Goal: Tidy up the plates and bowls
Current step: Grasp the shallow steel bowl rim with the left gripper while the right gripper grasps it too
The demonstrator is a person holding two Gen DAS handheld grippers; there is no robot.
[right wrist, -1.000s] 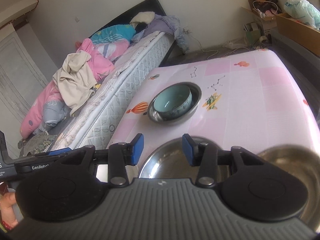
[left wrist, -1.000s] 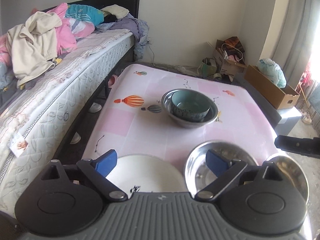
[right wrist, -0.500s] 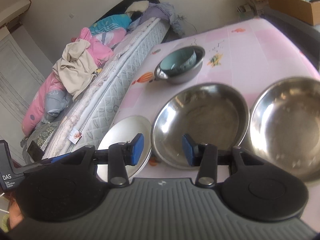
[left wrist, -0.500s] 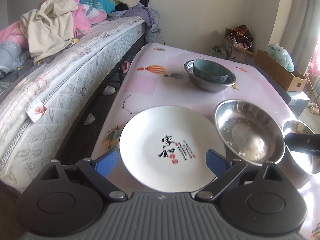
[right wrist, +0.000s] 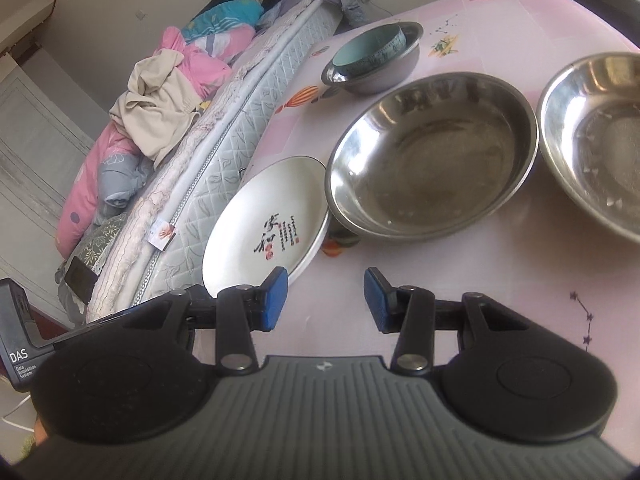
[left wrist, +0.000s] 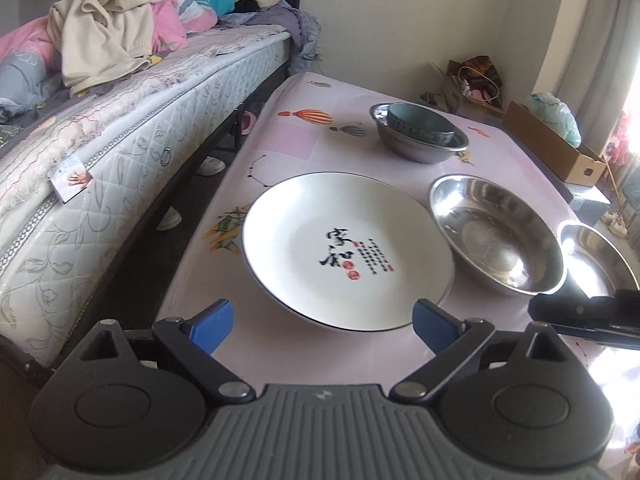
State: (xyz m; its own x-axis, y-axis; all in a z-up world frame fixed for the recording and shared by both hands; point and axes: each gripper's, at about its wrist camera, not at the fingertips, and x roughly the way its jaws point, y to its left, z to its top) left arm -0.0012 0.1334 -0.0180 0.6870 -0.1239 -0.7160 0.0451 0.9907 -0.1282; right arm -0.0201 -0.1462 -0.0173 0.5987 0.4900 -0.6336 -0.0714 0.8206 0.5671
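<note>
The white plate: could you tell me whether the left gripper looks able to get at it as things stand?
Probably yes. The left gripper has its jaws open and faces the white plate; nothing lies between them, and the plate's near rim is bare.

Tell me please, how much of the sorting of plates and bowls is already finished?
Done: only the blue bowl sits nested in a small steel bowl at the far side. In hand: nothing; the left gripper is open before the white plate, and the right gripper is open and empty. Left: the plate and two large steel bowls lie separately.
</note>
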